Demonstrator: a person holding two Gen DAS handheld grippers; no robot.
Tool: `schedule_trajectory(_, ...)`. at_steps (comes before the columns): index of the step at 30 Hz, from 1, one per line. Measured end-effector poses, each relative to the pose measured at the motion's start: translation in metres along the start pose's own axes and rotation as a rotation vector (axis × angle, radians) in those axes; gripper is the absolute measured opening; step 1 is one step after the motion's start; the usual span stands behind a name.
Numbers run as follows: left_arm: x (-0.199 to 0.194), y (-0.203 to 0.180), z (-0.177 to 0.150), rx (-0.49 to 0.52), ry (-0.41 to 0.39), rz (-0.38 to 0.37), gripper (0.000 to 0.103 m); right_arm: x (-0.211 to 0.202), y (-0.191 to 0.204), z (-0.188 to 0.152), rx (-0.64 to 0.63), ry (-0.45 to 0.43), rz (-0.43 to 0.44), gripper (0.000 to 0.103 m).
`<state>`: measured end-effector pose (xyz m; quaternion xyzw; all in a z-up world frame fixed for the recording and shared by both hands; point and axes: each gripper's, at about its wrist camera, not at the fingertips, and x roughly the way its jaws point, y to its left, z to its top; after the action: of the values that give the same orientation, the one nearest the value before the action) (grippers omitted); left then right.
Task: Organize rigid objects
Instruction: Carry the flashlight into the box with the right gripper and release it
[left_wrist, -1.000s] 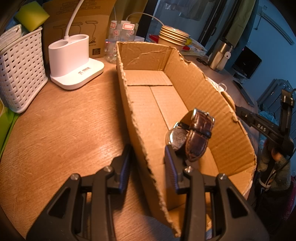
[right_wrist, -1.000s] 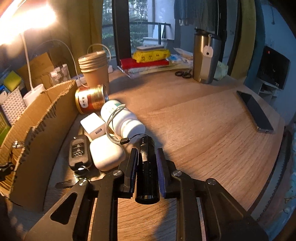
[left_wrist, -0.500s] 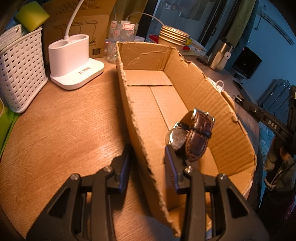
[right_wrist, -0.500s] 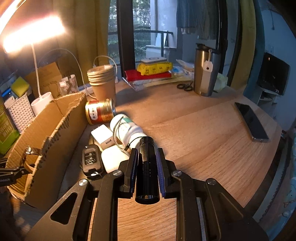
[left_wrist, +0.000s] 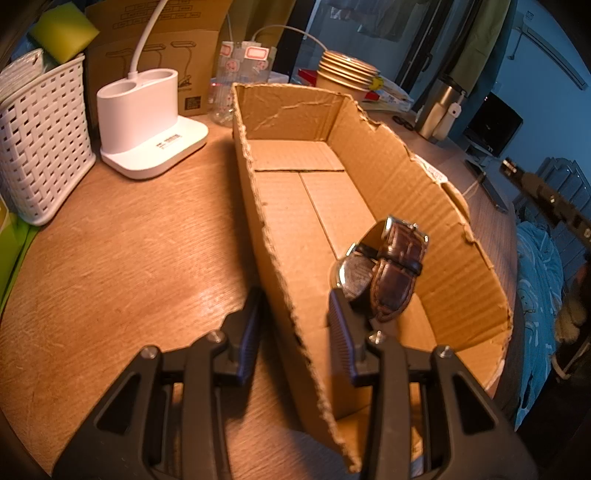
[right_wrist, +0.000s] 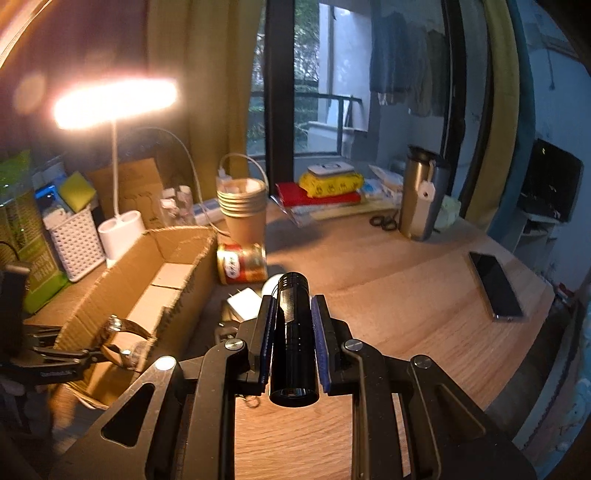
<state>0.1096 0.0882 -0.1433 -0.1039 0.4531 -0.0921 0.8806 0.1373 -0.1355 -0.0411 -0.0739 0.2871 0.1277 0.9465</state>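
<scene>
My right gripper (right_wrist: 293, 306) is shut on a black flashlight (right_wrist: 293, 332) and holds it high above the wooden desk. A torn cardboard box (left_wrist: 424, 206) lies open on the desk; it also shows in the right wrist view (right_wrist: 155, 288). My left gripper (left_wrist: 295, 317) is open and straddles the box's near left wall. A brown leather-strap watch (left_wrist: 391, 277) rests inside the box by my right finger; it also shows in the right wrist view (right_wrist: 122, 332). A red-gold can (right_wrist: 242, 263) and a white charger (right_wrist: 243, 302) lie beside the box.
A white lamp base (left_wrist: 147, 118) and a white basket (left_wrist: 40, 140) stand left of the box. Stacked paper cups (right_wrist: 242, 206), a steel flask (right_wrist: 421, 195), scissors (right_wrist: 384, 221), books (right_wrist: 325, 192) and a phone (right_wrist: 495, 291) are on the desk.
My right gripper has lifted the flashlight up from beside the pile of small objects. The left gripper and the watch have not moved.
</scene>
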Motion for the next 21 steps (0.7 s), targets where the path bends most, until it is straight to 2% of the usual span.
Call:
schedule_trajectory(12,0.000,0.000,0.000,0.000,0.000,0.000,0.038,-0.025,0.057,0.021,-0.106,-0.077,0.102,0.021)
schedule_trajectory(21,0.000,0.001,0.001,0.000,-0.001,0.001,0.038,-0.007,0.099,0.013,-0.177,-0.034,0.172,0.021)
